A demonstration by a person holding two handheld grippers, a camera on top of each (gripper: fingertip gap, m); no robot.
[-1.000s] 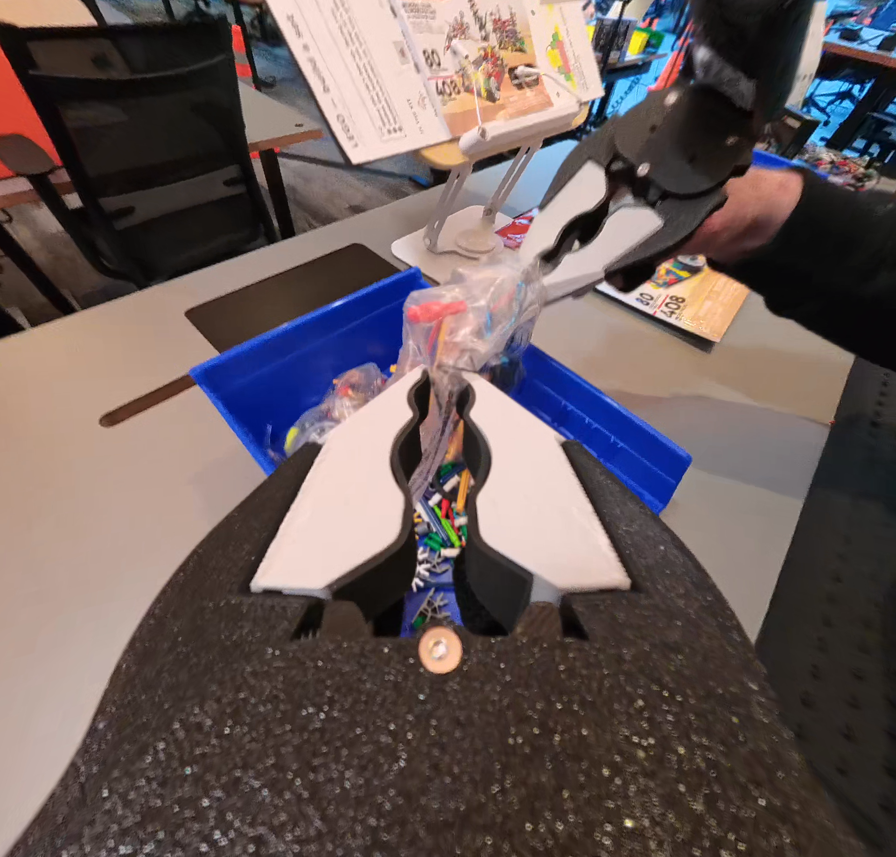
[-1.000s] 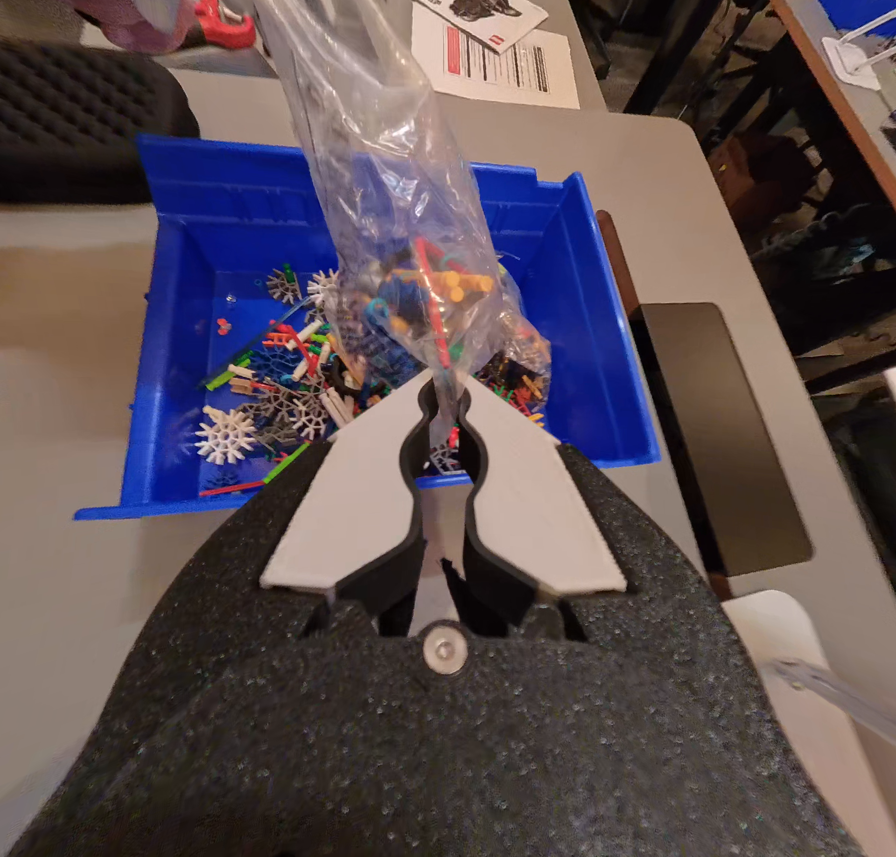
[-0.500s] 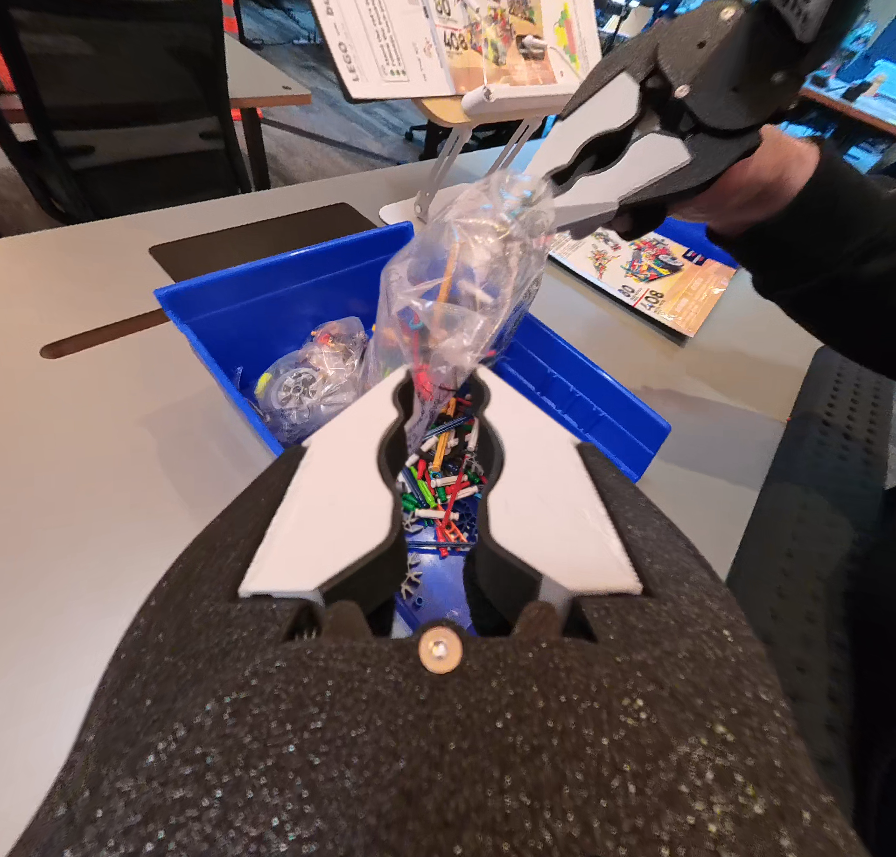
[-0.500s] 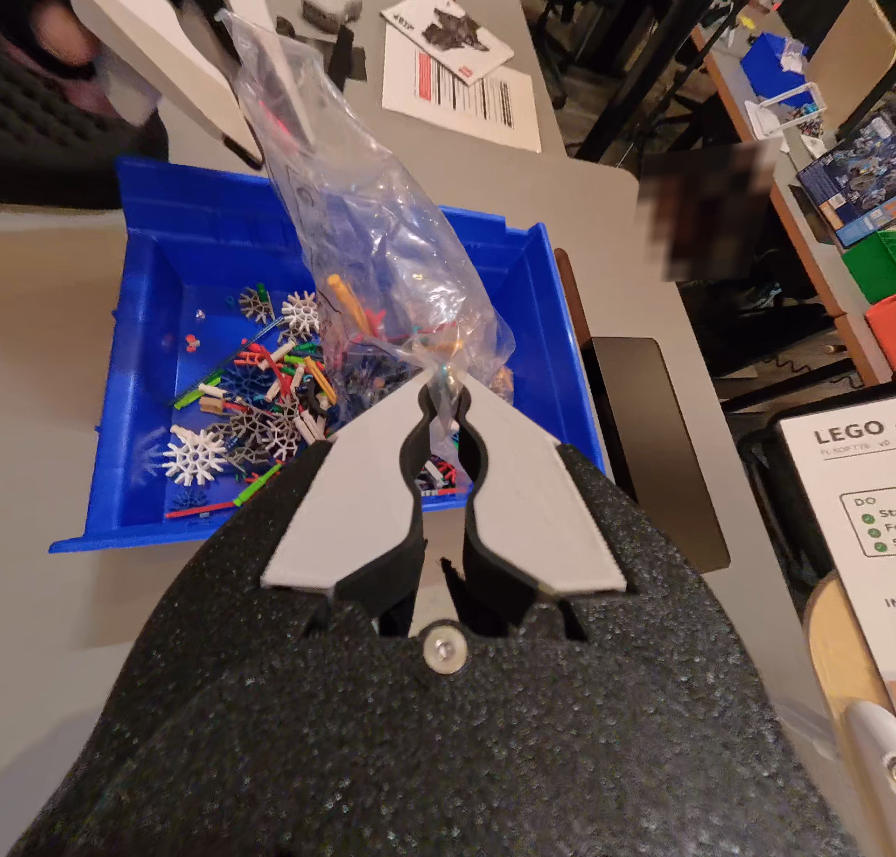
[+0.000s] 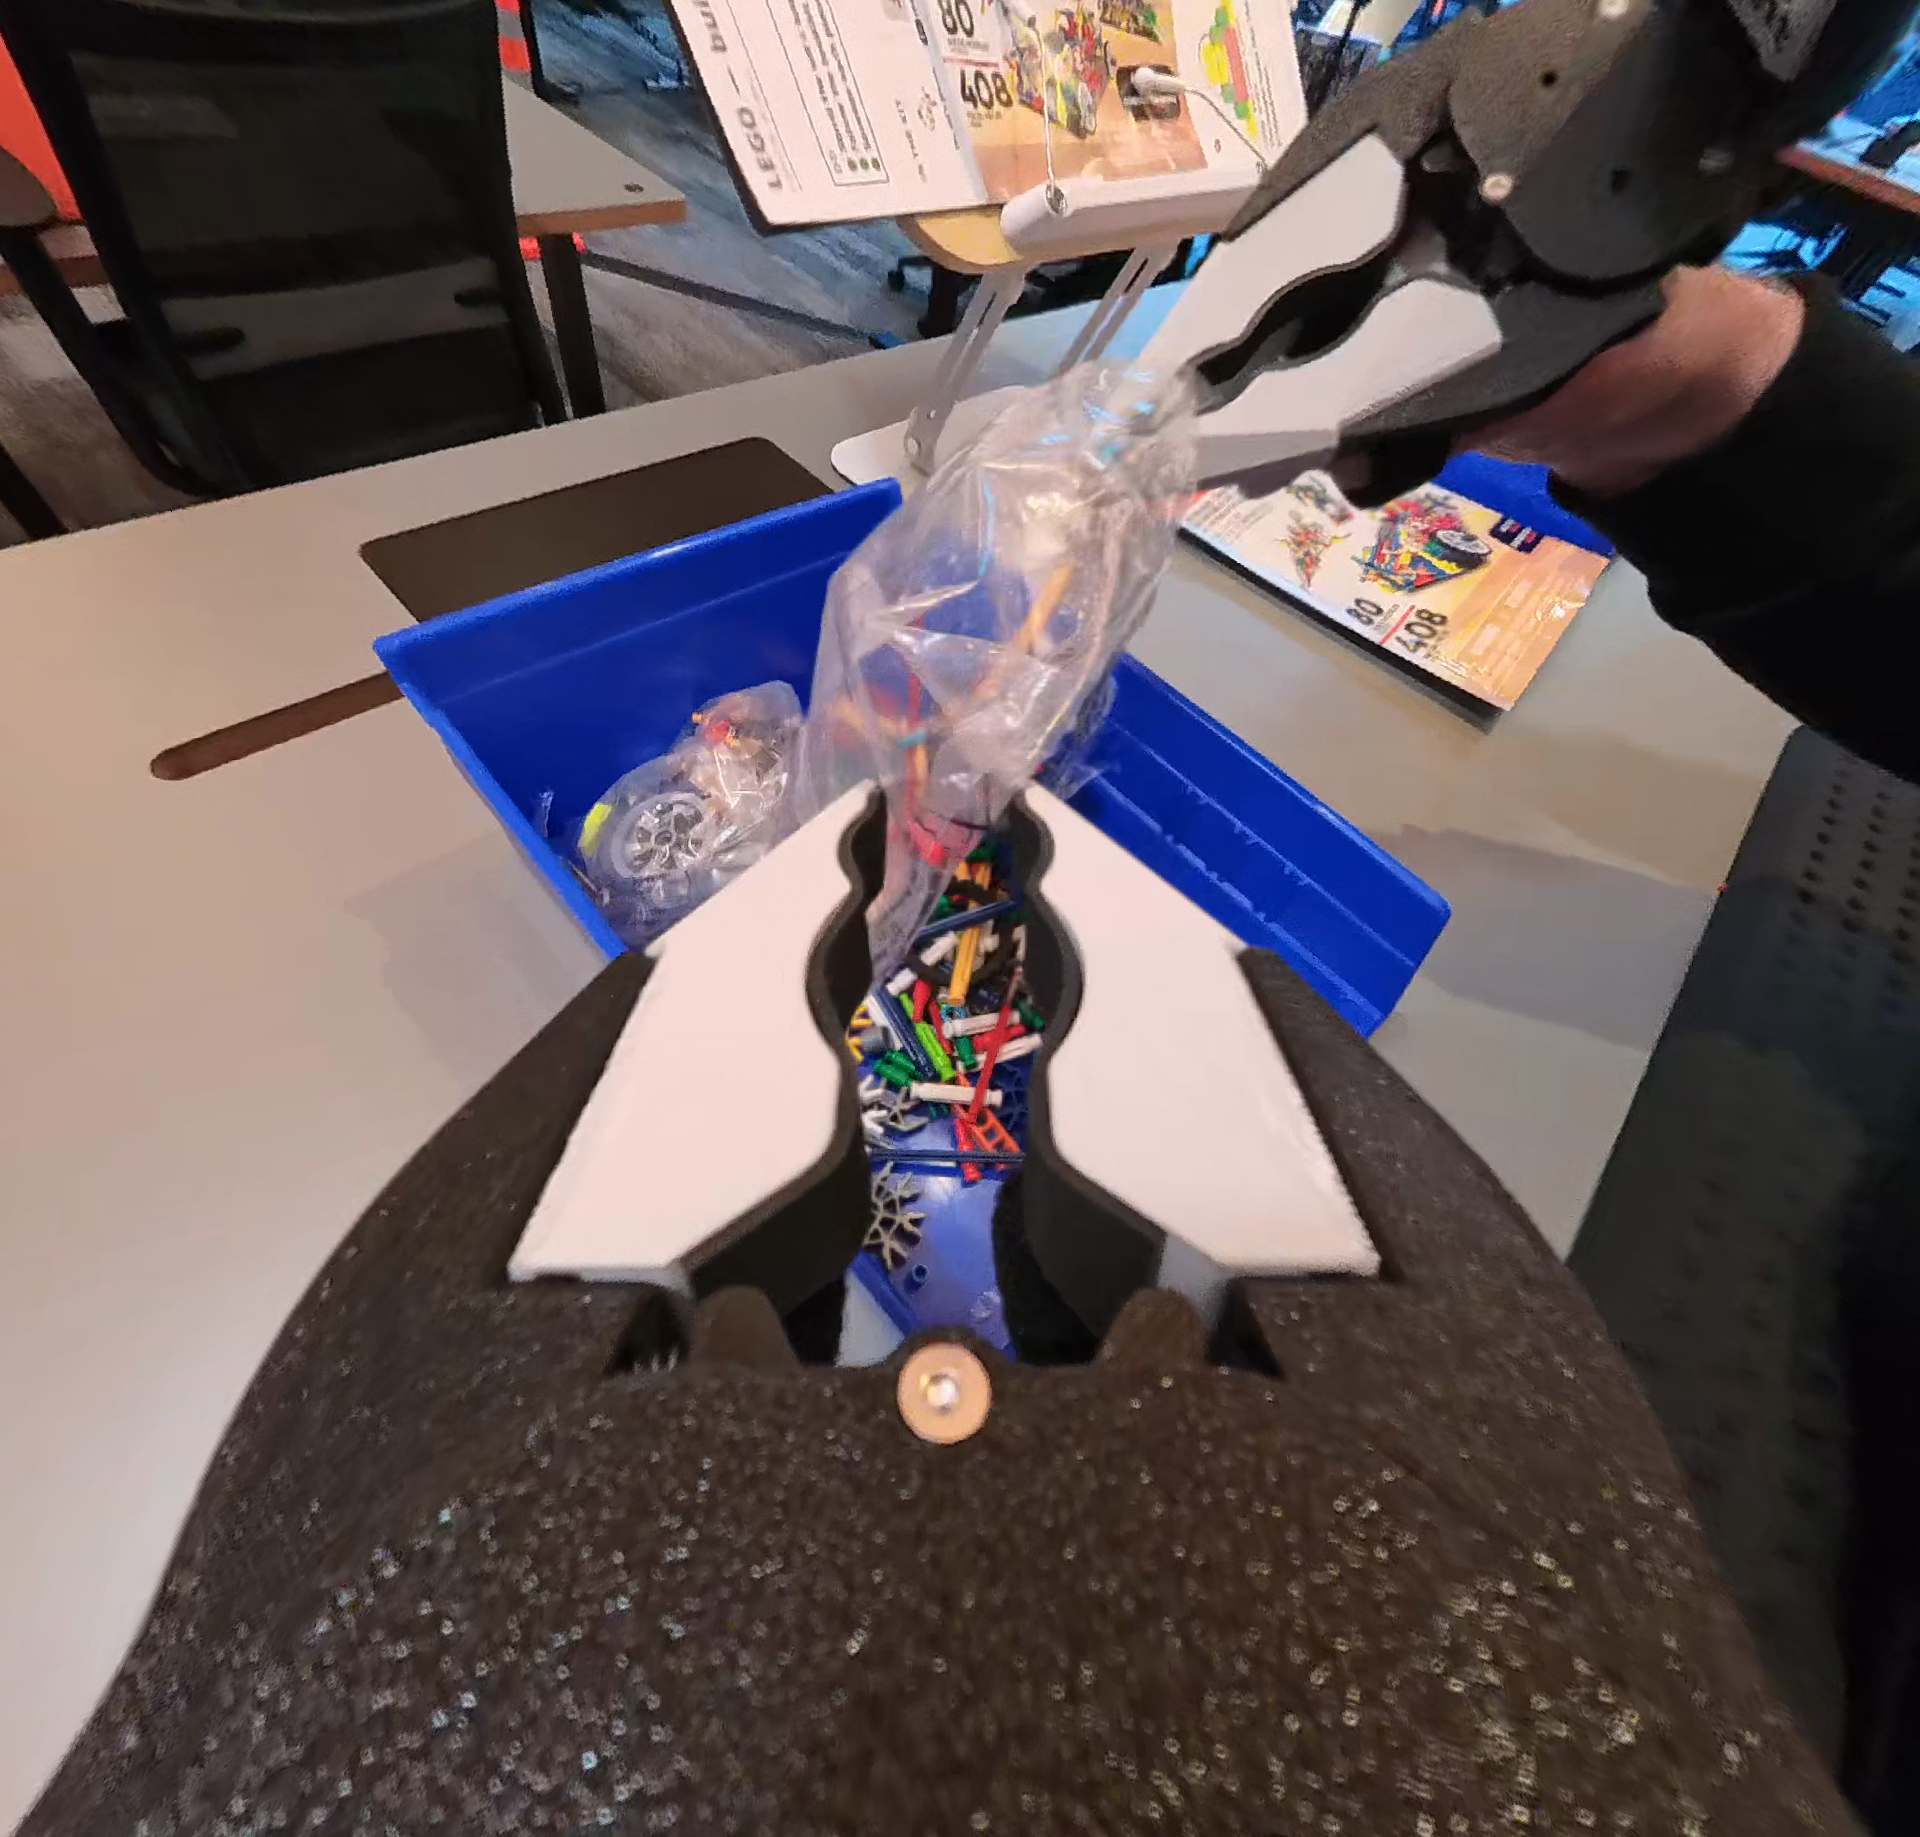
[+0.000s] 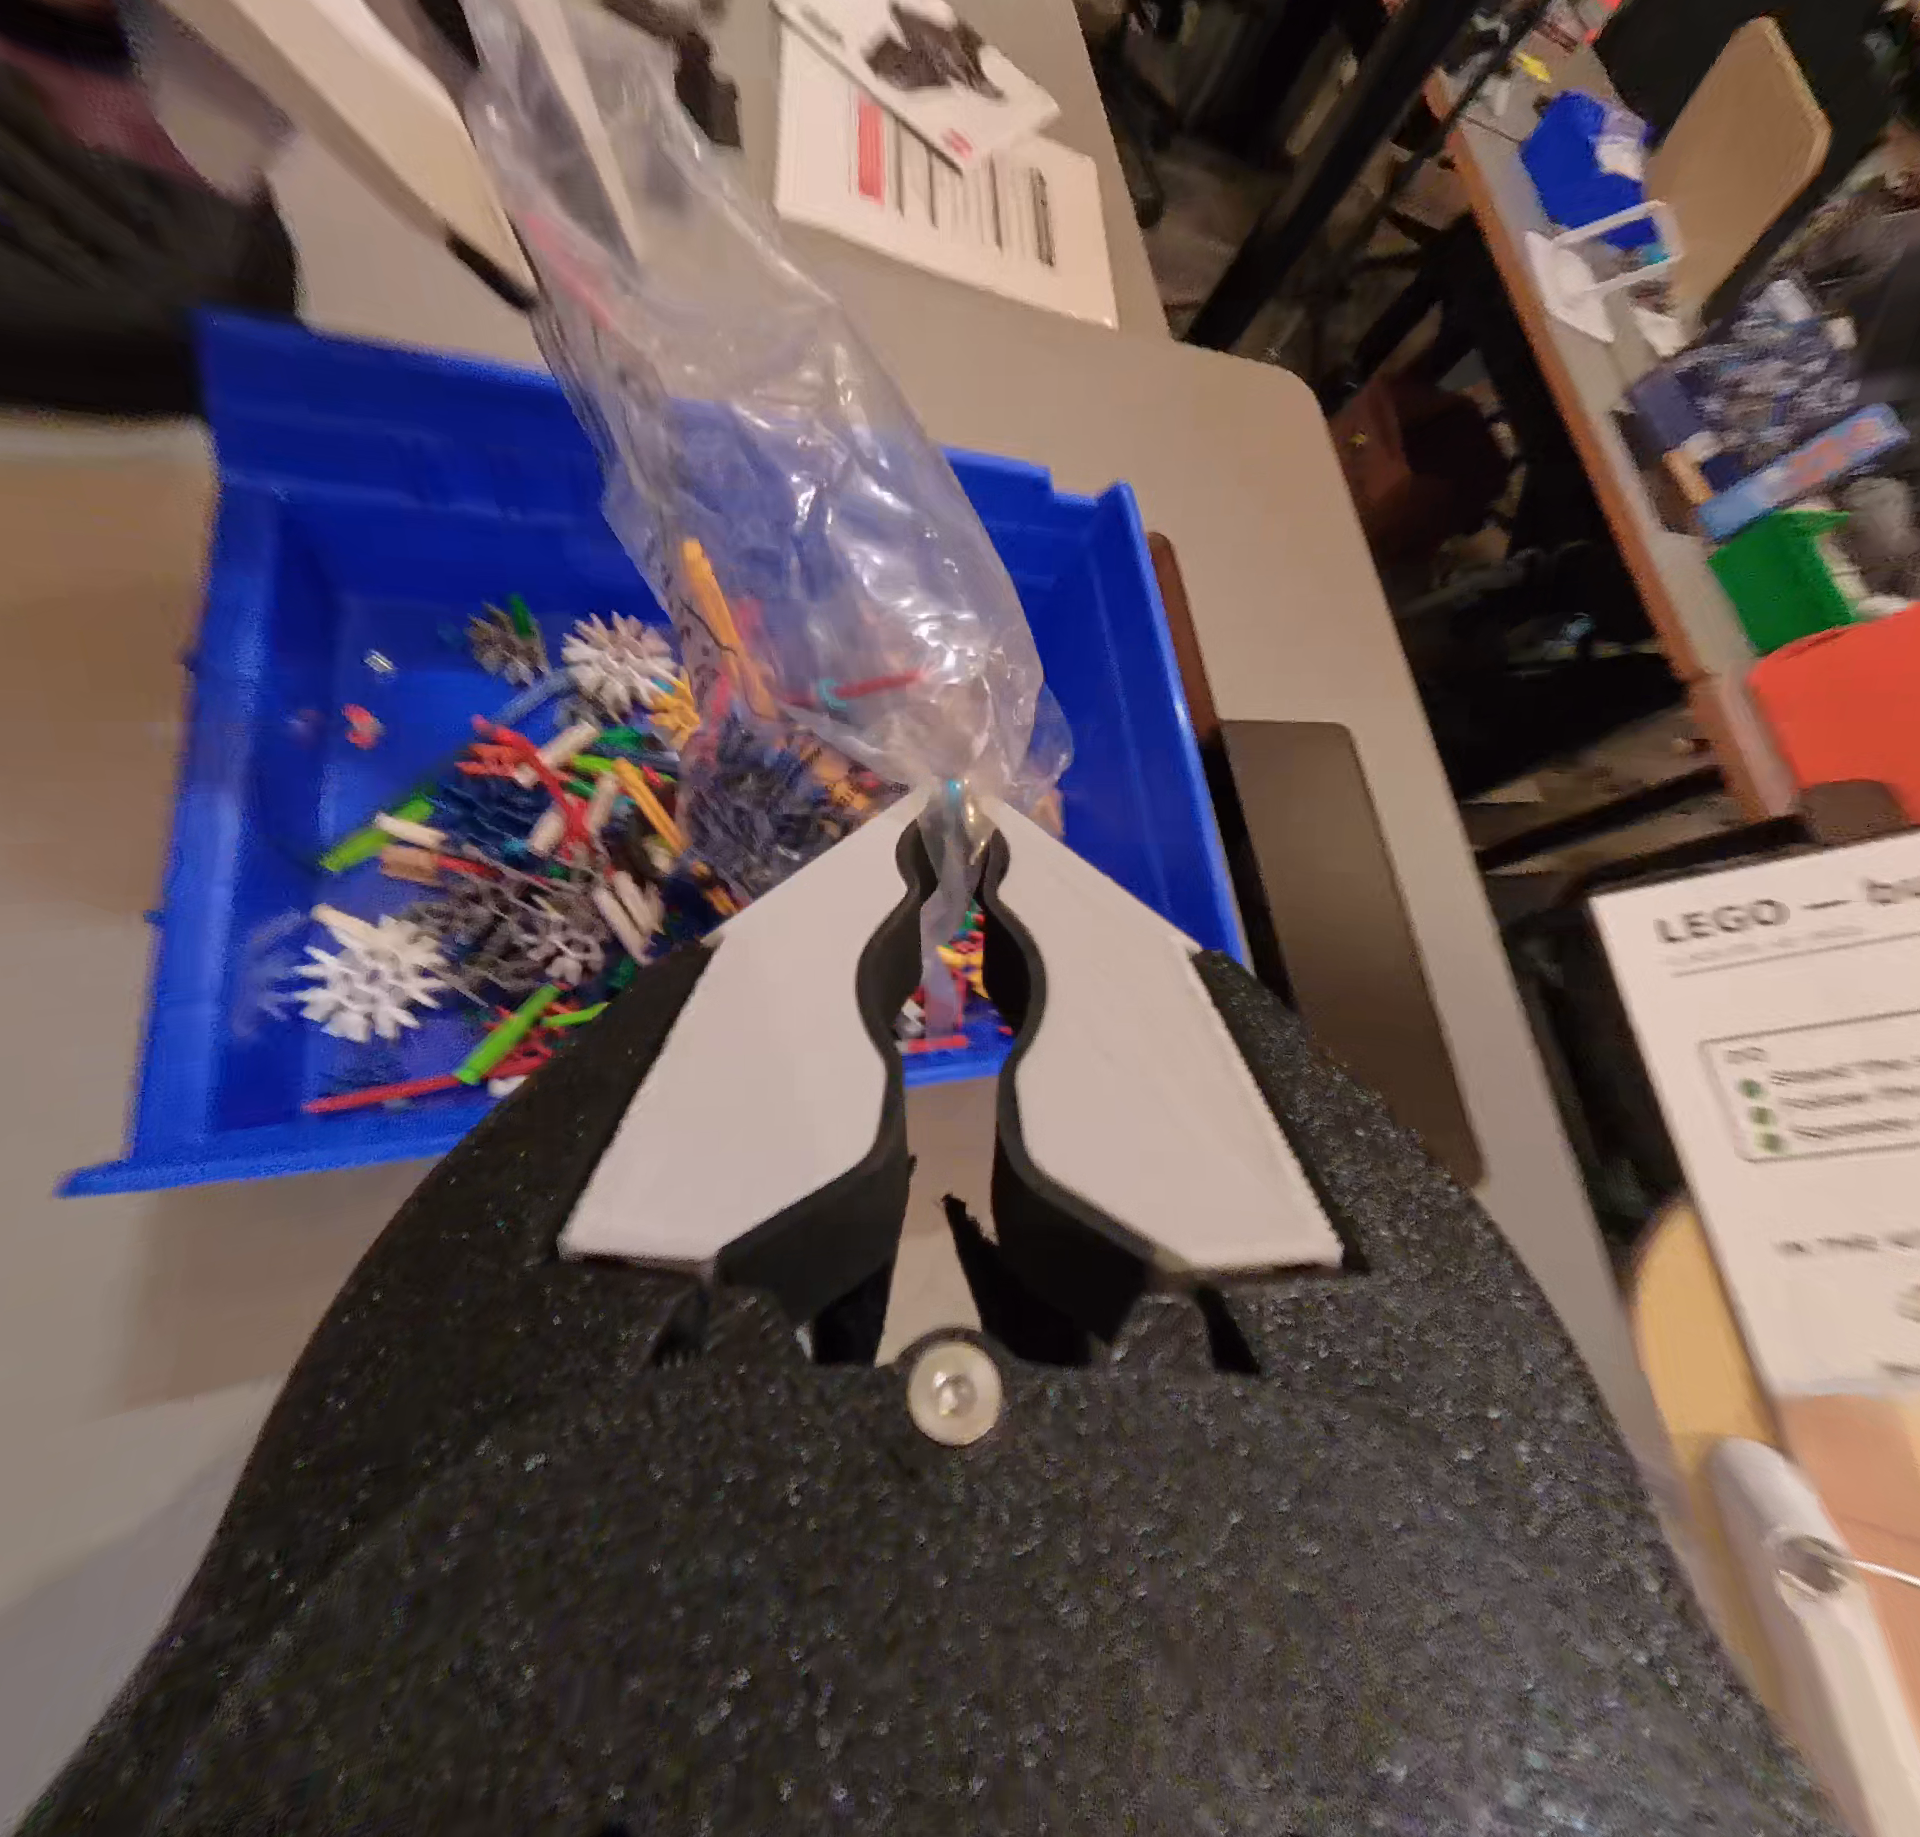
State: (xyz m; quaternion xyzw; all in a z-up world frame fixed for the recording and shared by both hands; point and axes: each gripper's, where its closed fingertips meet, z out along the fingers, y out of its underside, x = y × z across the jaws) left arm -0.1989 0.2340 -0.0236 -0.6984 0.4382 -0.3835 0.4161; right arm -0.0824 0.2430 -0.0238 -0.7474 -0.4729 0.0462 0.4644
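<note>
Clear bag point(image 5: 987, 624) of rods pinched by both grippers' fingers over blue bin point(image 5: 644, 644) of pieces

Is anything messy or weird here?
Yes. Loose colourful toy pieces lie scattered in the blue bin, while the clear bag hangs stretched above it between the left gripper and right gripper.

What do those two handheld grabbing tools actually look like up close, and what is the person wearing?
Both match: the left gripper and right gripper each have a bulky black speckled foam-like body, two pale grey wedge-shaped jaws lined with wavy black padding, and a round metal bolt at the pivot. The right one carries a lettered black strap. The person's sleeve is dark.
</note>
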